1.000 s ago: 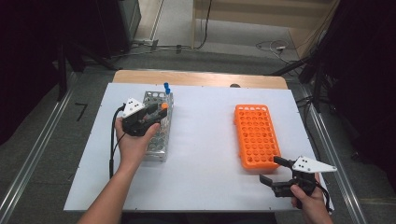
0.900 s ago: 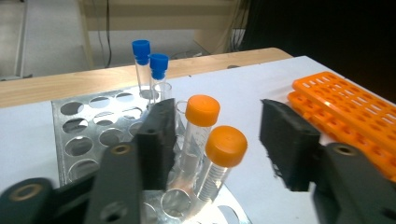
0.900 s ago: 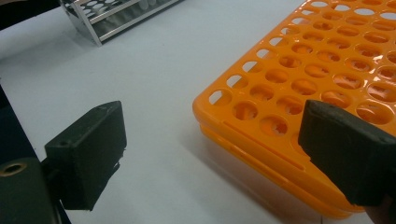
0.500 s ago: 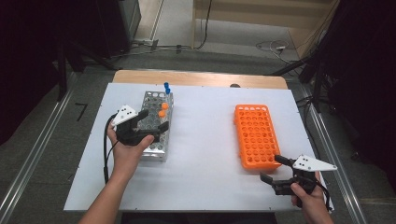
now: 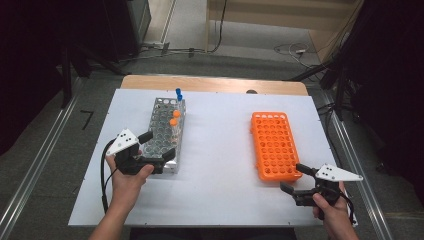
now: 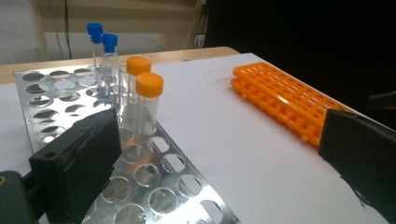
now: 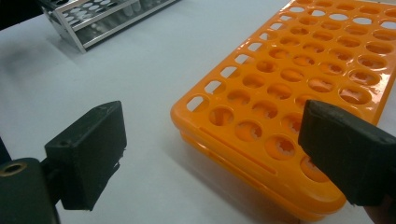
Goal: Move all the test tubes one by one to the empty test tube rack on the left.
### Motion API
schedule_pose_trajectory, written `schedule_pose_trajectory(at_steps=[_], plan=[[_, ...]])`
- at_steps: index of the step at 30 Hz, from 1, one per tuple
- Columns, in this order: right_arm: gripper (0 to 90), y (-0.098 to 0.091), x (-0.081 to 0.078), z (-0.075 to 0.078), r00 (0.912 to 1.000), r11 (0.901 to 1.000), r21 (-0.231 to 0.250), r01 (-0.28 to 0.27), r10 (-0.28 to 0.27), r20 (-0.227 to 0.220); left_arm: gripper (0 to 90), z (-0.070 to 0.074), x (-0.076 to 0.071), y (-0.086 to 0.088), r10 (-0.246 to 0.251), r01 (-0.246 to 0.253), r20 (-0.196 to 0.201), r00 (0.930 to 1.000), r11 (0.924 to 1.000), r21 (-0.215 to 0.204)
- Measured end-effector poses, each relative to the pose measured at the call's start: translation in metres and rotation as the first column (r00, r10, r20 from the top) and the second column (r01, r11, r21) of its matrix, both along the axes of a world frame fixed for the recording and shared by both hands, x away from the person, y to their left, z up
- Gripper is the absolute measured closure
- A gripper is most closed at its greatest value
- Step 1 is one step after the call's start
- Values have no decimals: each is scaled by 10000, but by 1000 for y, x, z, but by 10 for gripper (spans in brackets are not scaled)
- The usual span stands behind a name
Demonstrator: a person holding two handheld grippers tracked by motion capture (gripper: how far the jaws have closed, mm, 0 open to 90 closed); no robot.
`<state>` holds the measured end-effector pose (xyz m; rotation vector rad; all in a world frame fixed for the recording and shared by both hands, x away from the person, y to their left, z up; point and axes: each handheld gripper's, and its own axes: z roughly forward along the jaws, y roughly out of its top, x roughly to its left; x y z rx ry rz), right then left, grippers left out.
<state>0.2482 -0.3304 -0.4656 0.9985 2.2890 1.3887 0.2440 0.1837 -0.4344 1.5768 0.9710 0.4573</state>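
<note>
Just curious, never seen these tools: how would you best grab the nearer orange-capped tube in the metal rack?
Probably from above, closing on the cap. The nearer orange-capped tube stands upright in the metal rack, its cap and upper body clear above the holes. The second orange-capped tube stands close behind, so jaws fit best on its free sides.

The left claw (image 5: 159,145) has just been opening; its jaws stand wide with nothing between. The right claw (image 5: 292,178) gapes too, empty, pointing left.

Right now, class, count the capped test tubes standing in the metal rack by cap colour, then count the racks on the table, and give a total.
Blue-capped clear tubes: 2
Orange-capped clear tubes: 2
Perforated silver metal rack: 1
Orange plastic rack: 1
Total: 6
</note>
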Motion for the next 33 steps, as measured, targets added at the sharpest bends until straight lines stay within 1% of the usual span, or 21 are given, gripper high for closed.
schedule_pose_trajectory(at_steps=[5, 9, 12, 14, 16, 18, 19, 25, 28, 33], plan=[[63, -3, 3, -1, 9999, 9999, -14, 108, -108, 21, 0, -7, -15, 3, -151, 150, 114, 9998, 9999, 14], [63, -5, 5, -2, 9998, 9998, -18, 200, -200, 45, 0, -13, -26, 9, -217, 217, 28, 9998, 9998, -32], [63, -7, 6, -4, 9997, 9997, -1, 237, -237, 74, 0, -19, -38, 14, -174, 174, 30, 9998, 9998, -83], [63, -8, 7, -4, 9996, 9997, -17, 259, -259, 106, 0, -25, -45, 18, -164, 164, 18, 9999, 9999, -40], [63, -10, 7, -5, 9995, 9996, -15, 281, -281, 148, 0, -29, -52, 22, -159, 159, -9, 9999, 9998, 72], [63, -12, 8, -5, 9993, 9993, 81, 356, -357, 144, 0, -32, -57, 27, -84, 84, 18, 10000, 9999, 75], [63, -14, 8, -5, 9991, 9993, 73, 355, -357, 224, 0, -33, -59, 30, -37, 37, 31, 10000, 10000, 48], [63, -20, 10, -7, 9975, 9977, 71, 669, -670, 245, 0, -38, -66, 44, 266, -266, -31, 9996, 9995, -187], [63, -21, 10, -8, 9970, 9972, 86, 746, -747, 194, 0, -38, -66, 45, 302, -303, -24, 9995, 9991, -284], [63, -20, 10, -8, 9972, 9975, 24, 706, -707, 226, 0, -38, -66, 44, 256, -256, -12, 9997, 9995, -202]])
